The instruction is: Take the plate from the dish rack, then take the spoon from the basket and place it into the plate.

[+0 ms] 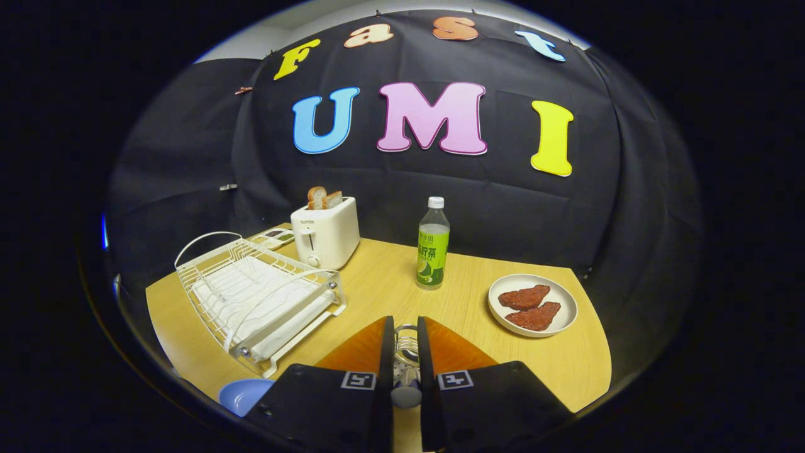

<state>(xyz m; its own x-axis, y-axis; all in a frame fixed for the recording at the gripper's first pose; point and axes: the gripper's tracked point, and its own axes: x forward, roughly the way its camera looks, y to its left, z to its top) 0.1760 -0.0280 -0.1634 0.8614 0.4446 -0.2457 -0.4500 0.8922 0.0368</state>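
Hand-held gripper (405, 352) pinches the spoon (406, 365) between both fingers above the desk (390, 283), right of the rack (258, 296), likely for carrying to the blue plate (242, 395).

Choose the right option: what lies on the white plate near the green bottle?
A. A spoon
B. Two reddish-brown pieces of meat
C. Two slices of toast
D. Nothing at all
B: the white plate beside the green bottle carries two reddish-brown pieces of meat, while the toast stands in the toaster and the gripper holds a spoon between its fingers.
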